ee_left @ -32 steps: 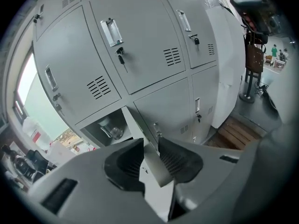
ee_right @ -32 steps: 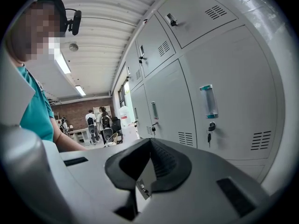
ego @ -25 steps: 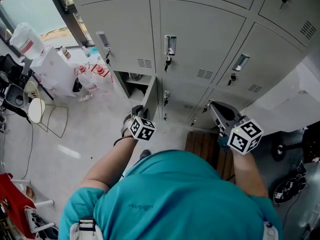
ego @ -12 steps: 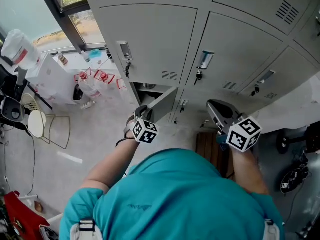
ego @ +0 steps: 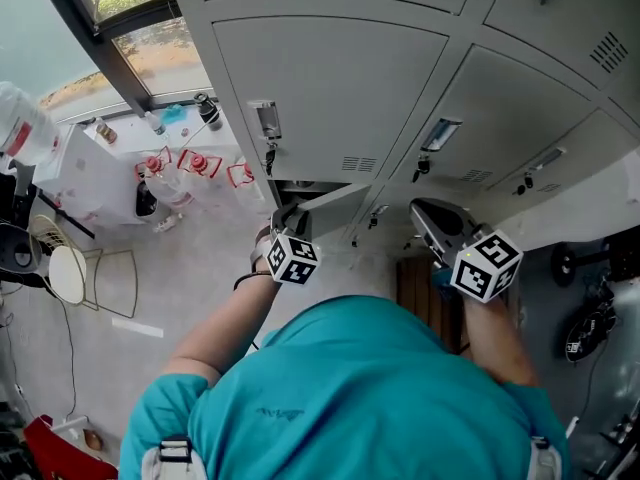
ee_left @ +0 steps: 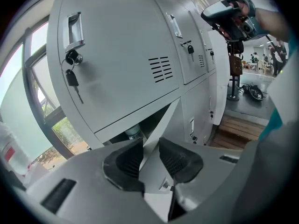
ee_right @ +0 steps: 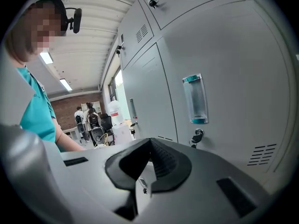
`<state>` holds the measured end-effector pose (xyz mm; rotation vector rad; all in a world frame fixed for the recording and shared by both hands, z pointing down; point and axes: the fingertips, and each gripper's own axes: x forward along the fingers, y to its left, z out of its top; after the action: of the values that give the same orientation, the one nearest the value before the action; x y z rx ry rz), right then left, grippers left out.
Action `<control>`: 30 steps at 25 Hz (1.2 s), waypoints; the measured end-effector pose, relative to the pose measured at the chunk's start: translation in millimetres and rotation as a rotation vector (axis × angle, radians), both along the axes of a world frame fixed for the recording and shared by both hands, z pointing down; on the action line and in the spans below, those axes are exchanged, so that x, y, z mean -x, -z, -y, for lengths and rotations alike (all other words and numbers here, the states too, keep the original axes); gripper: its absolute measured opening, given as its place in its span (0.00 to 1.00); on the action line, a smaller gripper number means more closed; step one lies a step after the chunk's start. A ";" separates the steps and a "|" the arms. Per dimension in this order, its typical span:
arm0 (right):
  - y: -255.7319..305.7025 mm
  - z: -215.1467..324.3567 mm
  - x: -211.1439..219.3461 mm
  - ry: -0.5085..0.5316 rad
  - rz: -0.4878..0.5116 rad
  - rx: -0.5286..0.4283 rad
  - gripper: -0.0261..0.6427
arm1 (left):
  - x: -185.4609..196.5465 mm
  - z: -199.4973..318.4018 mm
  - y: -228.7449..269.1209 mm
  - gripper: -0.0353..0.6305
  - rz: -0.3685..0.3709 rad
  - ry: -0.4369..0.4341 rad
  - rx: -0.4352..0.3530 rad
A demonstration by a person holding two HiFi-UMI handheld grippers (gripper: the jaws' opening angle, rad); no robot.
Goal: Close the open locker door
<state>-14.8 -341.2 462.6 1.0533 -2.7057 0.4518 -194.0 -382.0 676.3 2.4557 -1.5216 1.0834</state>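
Observation:
The open locker door [ego: 338,208] belongs to a lower grey locker and stands at a slant, partly swung in toward its frame. My left gripper [ego: 285,215] is closed on its free edge. In the left gripper view the door's [ee_left: 167,120] thin edge runs between the two black pads [ee_left: 125,161], and the left gripper [ee_left: 148,154] holds it. The dark inside of the locker [ee_left: 135,132] shows behind it. My right gripper [ego: 428,216] hangs shut and empty in front of the neighbouring lockers, its right gripper [ee_right: 150,146] pad tips meeting.
A key bunch [ee_left: 72,80] hangs from the lock of the upper locker [ego: 320,78]. A wooden board [ego: 418,296] lies on the floor by the lockers. At the left are packed water bottles [ego: 195,163], a white cabinet [ego: 95,173] and a chair [ego: 68,268].
The door has swung from edge-on toward its frame, with my left gripper moving along on its edge. The whole view has shifted along the locker row. The right gripper stays shut.

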 end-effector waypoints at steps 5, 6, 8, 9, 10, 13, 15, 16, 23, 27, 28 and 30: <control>-4.7 10.3 6.1 -0.029 -0.022 0.020 0.04 | 4.2 15.7 0.8 0.22 -0.025 -0.022 -0.036; -6.1 11.3 6.7 -0.032 -0.026 0.024 0.04 | 5.0 18.5 1.2 0.22 -0.031 -0.020 -0.045; -9.3 11.4 7.8 -0.037 -0.033 0.033 0.04 | 6.4 21.7 1.3 0.22 -0.042 -0.007 -0.059; -11.2 10.8 8.1 -0.041 -0.037 0.038 0.04 | 6.8 21.9 1.1 0.22 -0.046 0.002 -0.064; -13.0 10.4 8.5 -0.045 -0.041 0.043 0.04 | 7.4 21.7 0.9 0.22 -0.047 0.011 -0.068; -16.9 11.8 11.1 -0.052 -0.044 0.050 0.04 | 11.4 20.0 0.6 0.22 -0.055 0.027 -0.076; -18.5 12.5 12.2 -0.055 -0.044 0.054 0.04 | 13.2 17.0 1.0 0.22 -0.070 0.030 -0.081; -19.3 12.5 12.8 -0.056 -0.044 0.056 0.04 | 13.4 15.3 1.2 0.22 -0.077 0.031 -0.081; -22.2 10.3 20.9 -0.037 -0.046 0.066 0.04 | 28.1 10.6 1.4 0.22 -0.059 0.011 -0.120; -22.2 8.8 23.9 -0.027 -0.047 0.069 0.04 | 28.8 7.9 1.5 0.22 -0.085 0.045 -0.105; -21.9 8.1 25.0 -0.022 -0.048 0.069 0.04 | 28.9 7.0 1.8 0.22 -0.100 0.060 -0.095; -21.3 6.4 26.1 -0.014 -0.051 0.068 0.04 | 30.9 3.5 2.1 0.22 -0.114 0.078 -0.084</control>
<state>-40.9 -347.6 483.9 1.0520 -2.6202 0.5086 -224.9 -385.5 674.2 2.4414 -1.6443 0.8677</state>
